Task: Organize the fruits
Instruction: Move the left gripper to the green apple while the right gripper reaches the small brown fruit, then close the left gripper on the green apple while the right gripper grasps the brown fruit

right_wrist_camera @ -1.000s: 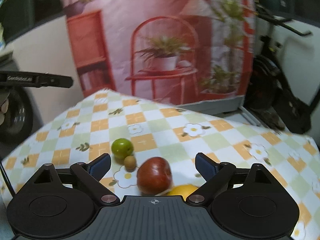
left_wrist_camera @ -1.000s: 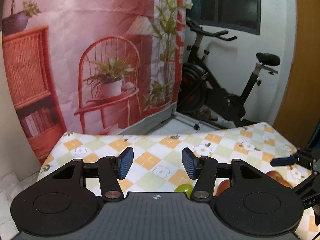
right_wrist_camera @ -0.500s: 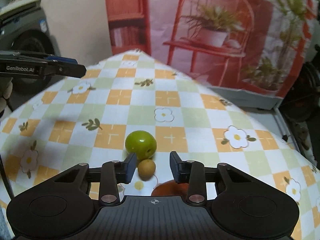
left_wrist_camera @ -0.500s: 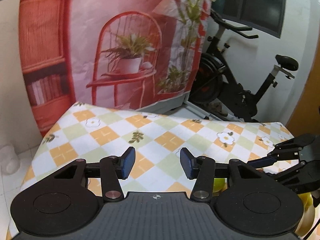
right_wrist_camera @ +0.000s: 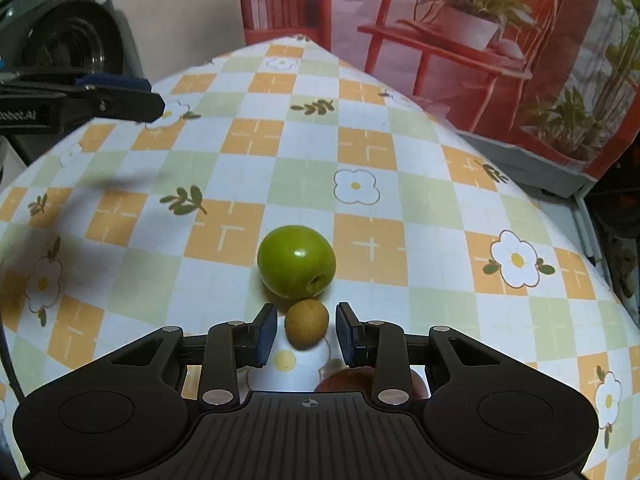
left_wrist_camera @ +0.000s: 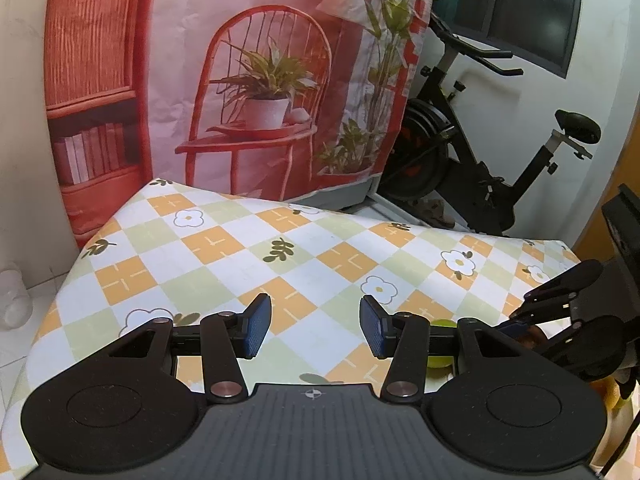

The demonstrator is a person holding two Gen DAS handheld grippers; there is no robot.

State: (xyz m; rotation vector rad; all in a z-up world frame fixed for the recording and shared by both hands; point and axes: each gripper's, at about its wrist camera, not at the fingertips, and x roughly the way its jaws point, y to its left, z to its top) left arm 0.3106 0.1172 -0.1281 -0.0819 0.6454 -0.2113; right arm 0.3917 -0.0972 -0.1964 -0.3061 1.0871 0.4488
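Note:
In the right wrist view a small brown fruit (right_wrist_camera: 307,322) lies on the checked tablecloth (right_wrist_camera: 248,140), just in front of a round green fruit (right_wrist_camera: 296,260). My right gripper (right_wrist_camera: 307,334) straddles the brown fruit. Its jaws are closing, and a thin gap still shows on each side of the fruit. A dark red fruit (right_wrist_camera: 344,378) is mostly hidden under the gripper body. My left gripper (left_wrist_camera: 316,328) hovers open over bare cloth with nothing between its pads. Part of the green fruit (left_wrist_camera: 442,325) peeks out behind its right finger.
The right gripper (left_wrist_camera: 556,316) reaches in from the right in the left wrist view, above something yellow (left_wrist_camera: 612,400). The left gripper (right_wrist_camera: 120,98) shows at the upper left of the right wrist view. An exercise bike (left_wrist_camera: 480,168) and a printed backdrop (left_wrist_camera: 248,80) stand past the table's far edge.
My right gripper has tipped down over the fruits, and its jaws have narrowed from wide apart to close around the small brown fruit. My left gripper has sunk toward the cloth and narrowed slightly.

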